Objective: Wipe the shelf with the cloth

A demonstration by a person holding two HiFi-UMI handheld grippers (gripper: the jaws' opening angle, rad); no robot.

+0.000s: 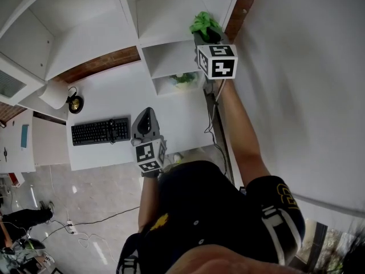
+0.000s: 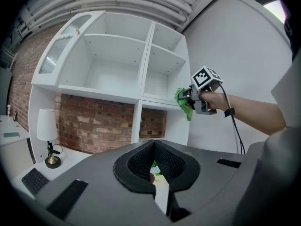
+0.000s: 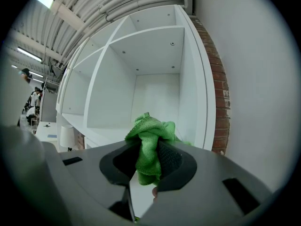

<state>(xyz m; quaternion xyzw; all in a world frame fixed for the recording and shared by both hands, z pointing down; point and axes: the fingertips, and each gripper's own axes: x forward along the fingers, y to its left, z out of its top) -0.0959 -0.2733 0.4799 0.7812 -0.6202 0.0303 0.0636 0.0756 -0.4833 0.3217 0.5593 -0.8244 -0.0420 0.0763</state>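
Where the shelf's [image 3: 157, 95] right-hand board reaches its front edge, the right gripper [image 3: 148, 164] is clamped on the cloth [image 3: 151, 134]: green, nubby, bunched into a wad above the jaws. Left gripper [image 2: 157, 168] hangs lower, jaws together, nothing between.

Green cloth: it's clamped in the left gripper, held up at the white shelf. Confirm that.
Wrong gripper. The green cloth is clamped in the right gripper, held up at the white shelf; the right gripper view shows it bunched between the jaws. The left gripper holds nothing, as the left gripper view shows.
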